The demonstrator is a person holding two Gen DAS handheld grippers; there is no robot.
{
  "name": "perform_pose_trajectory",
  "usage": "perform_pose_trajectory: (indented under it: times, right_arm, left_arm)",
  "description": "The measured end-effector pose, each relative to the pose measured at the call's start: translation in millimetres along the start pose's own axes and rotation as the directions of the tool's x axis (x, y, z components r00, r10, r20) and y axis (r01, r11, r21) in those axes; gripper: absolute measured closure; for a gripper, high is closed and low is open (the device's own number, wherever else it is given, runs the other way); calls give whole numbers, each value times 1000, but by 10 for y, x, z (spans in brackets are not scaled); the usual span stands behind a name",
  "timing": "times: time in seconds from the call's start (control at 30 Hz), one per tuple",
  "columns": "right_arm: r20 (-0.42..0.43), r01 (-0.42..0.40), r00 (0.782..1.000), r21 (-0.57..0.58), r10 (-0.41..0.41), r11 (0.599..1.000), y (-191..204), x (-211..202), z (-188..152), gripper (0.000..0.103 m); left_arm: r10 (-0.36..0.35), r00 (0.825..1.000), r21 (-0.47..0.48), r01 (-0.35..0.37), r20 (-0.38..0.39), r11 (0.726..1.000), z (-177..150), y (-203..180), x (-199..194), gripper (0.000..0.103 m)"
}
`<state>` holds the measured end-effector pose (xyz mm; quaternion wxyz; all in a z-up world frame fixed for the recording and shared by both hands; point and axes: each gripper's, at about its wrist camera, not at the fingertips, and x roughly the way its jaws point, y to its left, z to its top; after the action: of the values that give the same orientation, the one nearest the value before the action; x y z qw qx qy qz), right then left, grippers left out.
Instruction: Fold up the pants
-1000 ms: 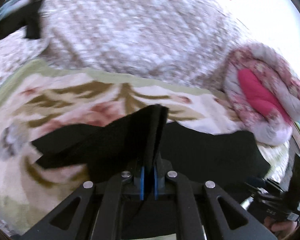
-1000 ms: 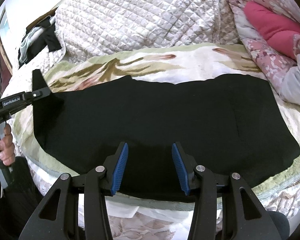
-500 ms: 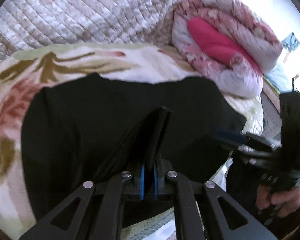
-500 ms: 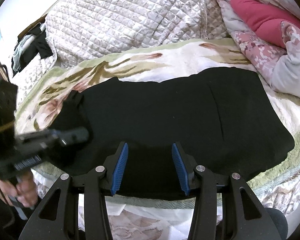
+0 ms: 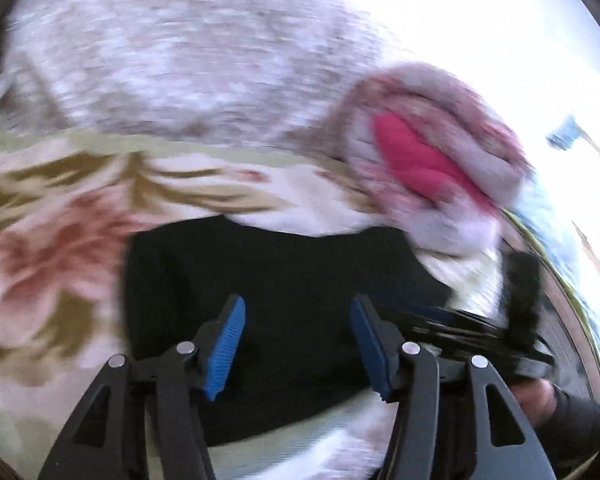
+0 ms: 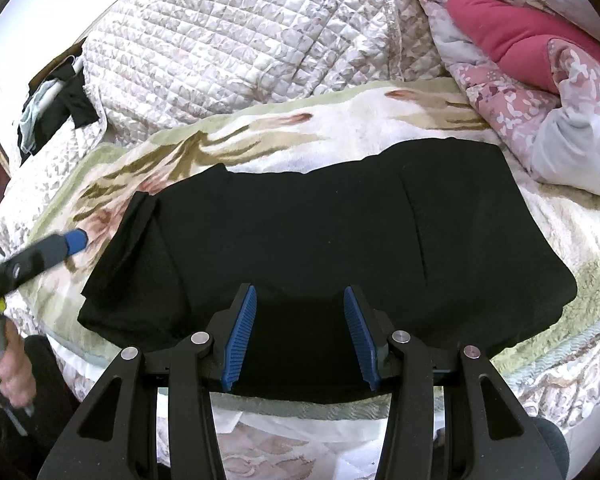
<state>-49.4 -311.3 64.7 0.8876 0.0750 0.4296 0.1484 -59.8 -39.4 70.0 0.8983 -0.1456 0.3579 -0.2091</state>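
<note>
1. The black pants (image 6: 332,232) lie flat on a floral blanket (image 6: 340,120) on the bed, stretched from left to right across the middle of the right wrist view. Their left end is folded over, so that a narrow extra layer lies on top near that edge.

2. The right gripper (image 6: 298,332) hovers over the near edge of the pants. Its jaws stand apart, and nothing is pinched between the blue pads (image 6: 240,340); only the flat cloth shows below the gap.

3. The left gripper (image 5: 298,344) is also over the pants (image 5: 284,280), close to their left end. Its jaws have just been opening and now stand wide apart, with no cloth gripped between them. The left wrist view is much blurred, so fine detail there cannot be told.

4. In the right wrist view, one blue-tipped finger of the left gripper (image 6: 66,242) shows at the left edge, just beside the folded end of the pants and not touching it. The person's hand (image 6: 10,376) holds its handle lower down.

5. Behind the blanket lies a quilted bedspread (image 6: 240,40) in pale beige. At the right there is a rolled pink floral comforter (image 6: 540,80) with a plain pink inside.

6. At the far left, some dark and light clothes (image 6: 52,108) lie in a heap.
</note>
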Motion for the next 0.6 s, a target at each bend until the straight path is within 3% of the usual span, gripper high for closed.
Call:
perform_pose_trajectory:
  times: [0.07,0.1,0.23,0.37,0.43,0.5,0.6]
  right_arm:
    - [1,-6,1000,-3,6,1000,22,9,4,57]
    - [0,-9,1000,-6,9,1000,35,16,4,57]
    - [-8,-15,1000,-11,15,1000,60,54,0,57]
    - [-8,-13,1000,-11,13,1000,54,52,-4,57]
    - [-3,-16,1000,-8,16,1000,48,44,6,57]
    - [1,-19,1000,-11,19,1000,53,31,17,57]
    - [4,-52,999,-19,52,998,72,21,35,57]
  left_arm:
    - [70,997,-67,-72,-31,995,0,263,38,45]
    - [69,996,-98,-74,-49,992,-15,360,64,45]
    - [28,993,-140,-44,-115,989,-89,484,287,45]
    - [-85,982,-153,59,-168,987,-38,352,579,45]
    - [-146,978,-155,122,-152,980,85,232,636,45]
    - [-252,963,-166,234,-94,958,262,91,593,45]
    - [-243,970,-104,241,-13,965,449,-24,438,43]
